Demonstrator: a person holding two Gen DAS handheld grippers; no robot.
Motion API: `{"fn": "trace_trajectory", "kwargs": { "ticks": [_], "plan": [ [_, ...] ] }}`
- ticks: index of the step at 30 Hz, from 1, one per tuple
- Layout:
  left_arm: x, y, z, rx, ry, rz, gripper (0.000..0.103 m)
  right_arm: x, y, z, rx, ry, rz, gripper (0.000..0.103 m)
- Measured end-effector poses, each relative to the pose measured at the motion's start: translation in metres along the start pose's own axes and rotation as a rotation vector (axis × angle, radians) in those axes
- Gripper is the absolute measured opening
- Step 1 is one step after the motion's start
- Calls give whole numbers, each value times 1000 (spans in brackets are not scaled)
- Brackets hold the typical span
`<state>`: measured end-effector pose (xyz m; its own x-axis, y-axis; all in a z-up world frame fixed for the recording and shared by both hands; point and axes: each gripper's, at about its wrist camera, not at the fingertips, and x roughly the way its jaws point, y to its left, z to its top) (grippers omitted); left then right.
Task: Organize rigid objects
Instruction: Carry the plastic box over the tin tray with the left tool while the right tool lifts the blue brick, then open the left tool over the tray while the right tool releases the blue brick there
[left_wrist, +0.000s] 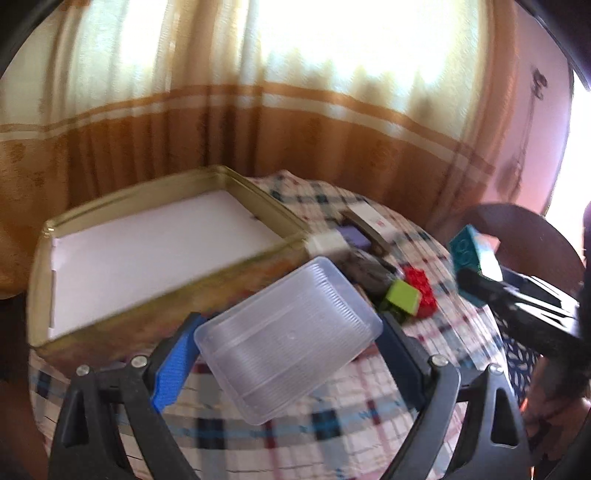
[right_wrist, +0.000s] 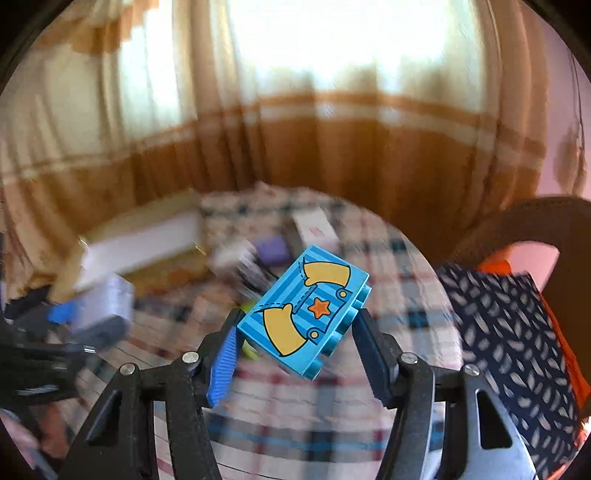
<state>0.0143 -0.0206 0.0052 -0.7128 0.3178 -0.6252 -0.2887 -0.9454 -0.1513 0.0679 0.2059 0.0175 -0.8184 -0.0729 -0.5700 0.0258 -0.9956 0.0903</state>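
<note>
My left gripper (left_wrist: 290, 343) is shut on a clear ribbed plastic box (left_wrist: 288, 339), held tilted above the plaid tablecloth (left_wrist: 332, 424). Just beyond it lies an open gold tin (left_wrist: 92, 321) lined with white paper. My right gripper (right_wrist: 295, 328) is shut on a blue toy brick (right_wrist: 303, 310) printed with yellow shapes and an orange star, held tilted above the table. That brick and the right gripper also show at the right of the left wrist view (left_wrist: 469, 247). A red brick (left_wrist: 421, 288) and a green brick (left_wrist: 402, 297) lie on the cloth.
A white block (left_wrist: 327, 245), a purple block (left_wrist: 354, 236), a dark object (left_wrist: 369, 271) and a small white card box (left_wrist: 369, 218) lie beside the tin. A dark patterned cloth on a chair (right_wrist: 517, 350) stands at the right. Curtains hang behind the table.
</note>
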Motion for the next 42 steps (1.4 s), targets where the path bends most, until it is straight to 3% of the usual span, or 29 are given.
{"fn": "trace_trajectory", "kwargs": {
  "ticks": [5, 13, 16, 24, 31, 37, 42],
  "plan": [
    [-7, 36, 13, -54, -57, 95, 92, 15, 56, 20, -74, -70, 69, 62],
    [2, 92, 30, -130, -131, 281, 92, 74, 124, 43, -89, -68, 118, 62],
    [8, 109, 32, -162, -138, 307, 92, 97, 140, 51, -66, -56, 127, 62],
    [33, 133, 30, -195, -132, 421, 92, 145, 156, 48, -56, 16, 113, 62],
    [46, 136, 28, -220, -114, 467, 92, 165, 153, 39, -91, 58, 82, 62],
    [48, 135, 27, -246, -109, 483, 94, 165, 154, 39, -116, 55, 62, 63],
    [42, 137, 23, -279, -138, 464, 96, 164, 145, 38, -83, 46, 81, 72]
  ]
}}
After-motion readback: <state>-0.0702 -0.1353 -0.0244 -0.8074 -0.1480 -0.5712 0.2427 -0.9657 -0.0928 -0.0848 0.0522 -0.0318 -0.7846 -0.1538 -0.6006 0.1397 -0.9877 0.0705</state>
